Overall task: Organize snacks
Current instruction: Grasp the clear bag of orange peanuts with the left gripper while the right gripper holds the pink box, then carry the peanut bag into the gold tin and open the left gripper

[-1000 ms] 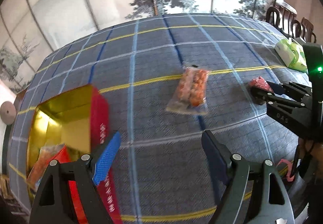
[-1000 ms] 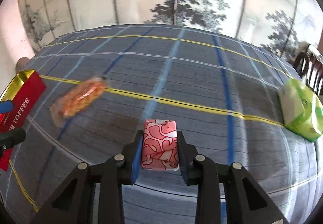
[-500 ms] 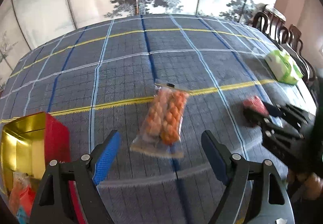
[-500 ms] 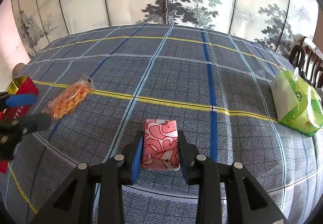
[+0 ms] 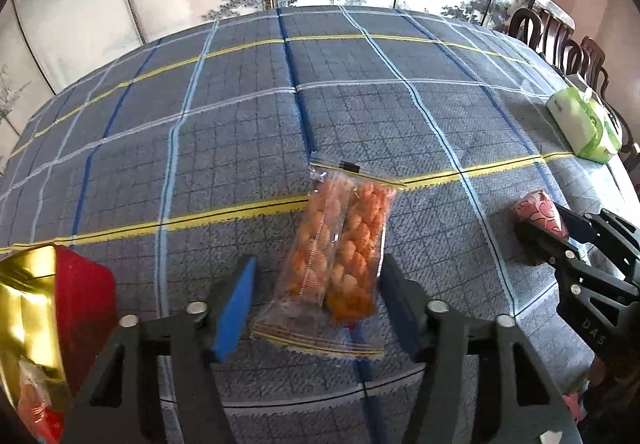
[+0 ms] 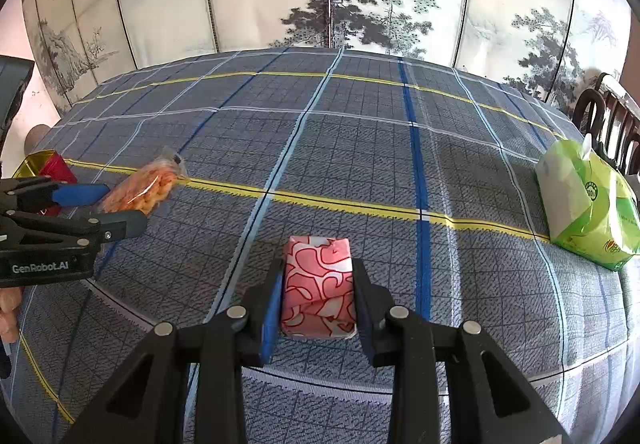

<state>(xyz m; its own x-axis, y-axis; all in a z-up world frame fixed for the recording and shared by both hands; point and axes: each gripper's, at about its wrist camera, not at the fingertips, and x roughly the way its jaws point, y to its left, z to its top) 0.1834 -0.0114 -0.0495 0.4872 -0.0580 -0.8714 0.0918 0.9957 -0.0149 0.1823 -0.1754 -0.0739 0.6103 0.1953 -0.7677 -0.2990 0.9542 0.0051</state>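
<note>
Item: left gripper (image 5: 316,304). Jaws wide apart, now straddling the near end of the clear snack bag (image 5: 340,252); a second ago well short of it, the bag then lying farther off toward 12 o'clock. No contact visible yet. Judged: approach complete, closing next.

Item: snack bag. Orange pieces inside, flat on the plaid tablecloth (image 5: 240,115), zip end toward 12 o'clock, crossing a yellow stripe.

Item: right gripper (image 6: 316,304). Clamped on the pink-and-red wrapped packet (image 6: 318,288), unchanged across the last second; packet raised or resting, not determinable.

Item: red-and-gold tin (image 5: 48,308). At 8 o'clock in the left view, open, snacks already inside; drifted toward the frame edge since a second ago. Judged destination for both items.

Item: green tissue pack (image 6: 588,203). At 3 o'clock, well apart, untouched.

Obscured: tin mostly cut off at the frame edge, contents blurred; bag's near edge partly smeared by glare; dark wooden chairs (image 5: 560,43) at 2 o'clock only partly seen.
</note>
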